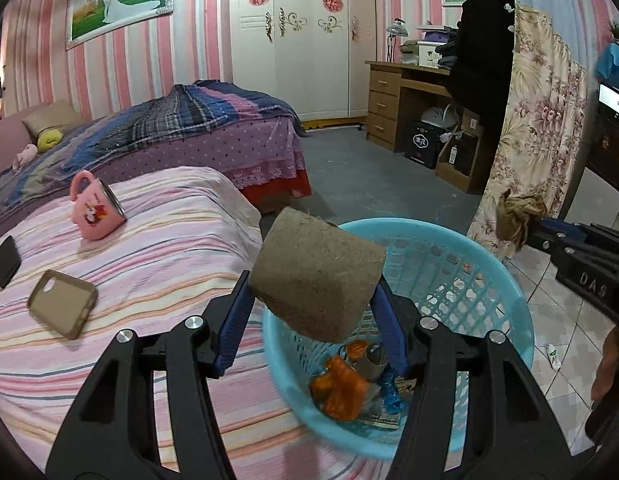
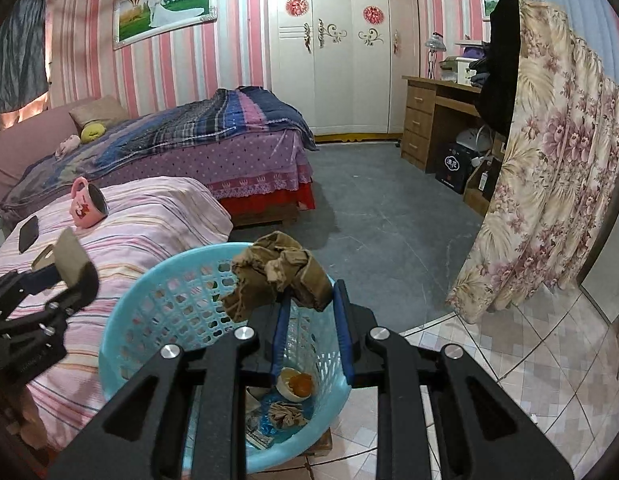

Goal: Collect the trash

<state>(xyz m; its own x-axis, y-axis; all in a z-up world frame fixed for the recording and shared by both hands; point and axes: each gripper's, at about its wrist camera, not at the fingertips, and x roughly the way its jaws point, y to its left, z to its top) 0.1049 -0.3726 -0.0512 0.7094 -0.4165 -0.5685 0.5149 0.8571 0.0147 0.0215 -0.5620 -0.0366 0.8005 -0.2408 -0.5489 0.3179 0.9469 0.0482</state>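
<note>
- The bed filled the left of the left wrist view, under a soft pink striped sheet; a pink mug, a dark phone and a tan phone case lay on it, none of them trash by my reading.
- The basket, blue perforated plastic with a round rim, sat lower centre, just beside the bed edge, with wrappers and an orange peel in its bottom.
- The left tool pinched a cardboard tube by its ends, above the basket's near rim. It looked rough, light and stiff but crushable; a light squeeze should do.
- The right tool pinched a crumpled brown paper wad, centre of the right wrist view, over the basket. It seemed soft and very light, best taken at its bulk.
</note>
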